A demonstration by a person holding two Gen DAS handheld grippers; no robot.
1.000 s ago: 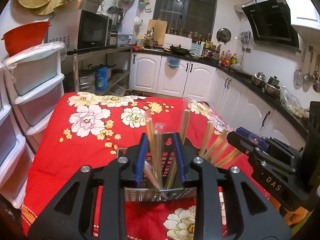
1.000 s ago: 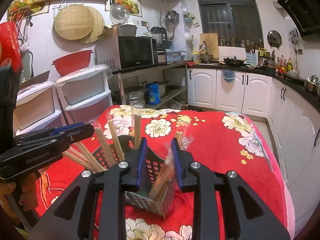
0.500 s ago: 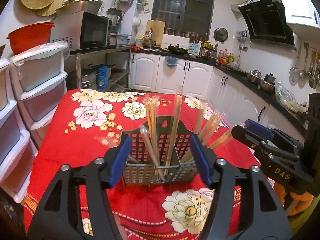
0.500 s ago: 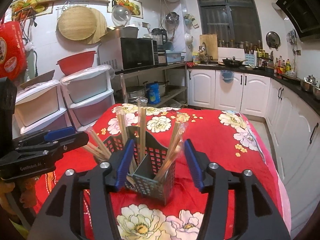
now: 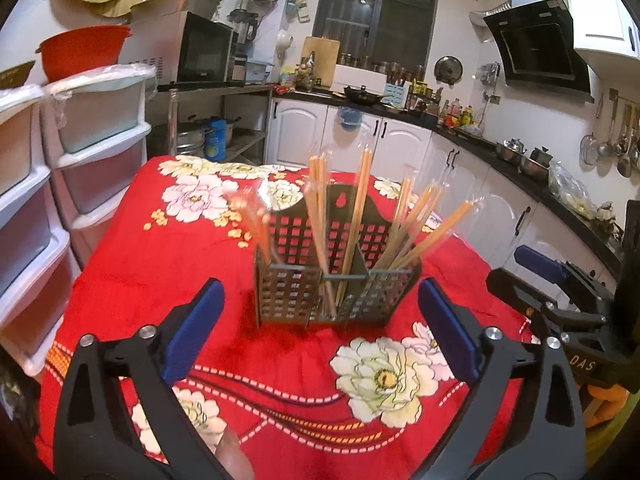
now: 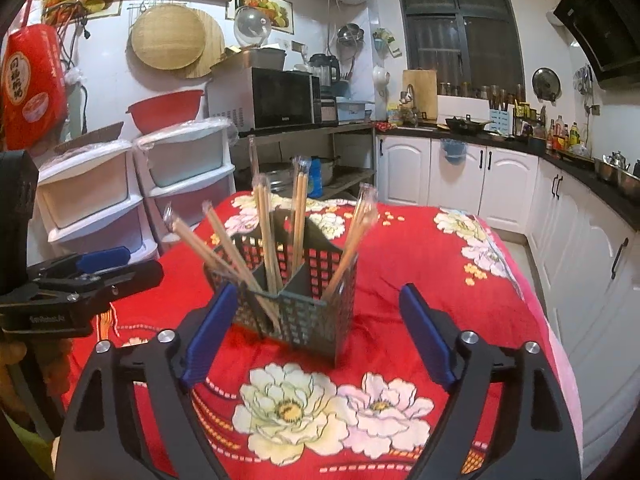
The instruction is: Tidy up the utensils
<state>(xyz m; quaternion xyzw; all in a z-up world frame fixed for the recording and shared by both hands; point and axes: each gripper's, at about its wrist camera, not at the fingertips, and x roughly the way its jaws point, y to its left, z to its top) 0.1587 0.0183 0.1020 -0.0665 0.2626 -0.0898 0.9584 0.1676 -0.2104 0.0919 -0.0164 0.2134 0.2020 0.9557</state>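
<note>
Standing upright on the red flowered surface (image 5: 120, 280), the perforated holder (image 5: 336, 280) carries the wrapped chopsticks (image 5: 356, 208), which lean outward from its compartments with their long axes mostly vertical. The left gripper (image 5: 320, 328) has just been opening and its fingers (image 5: 196, 320) now stand wide, nothing between them. The right gripper (image 6: 316, 332) has likewise just been opening and is spread wide and empty. The holder lies straight ahead and beyond both sets of fingers, clear of them. Neither hand looks clearly nearer; any next reach would go forward toward the far side.
</note>
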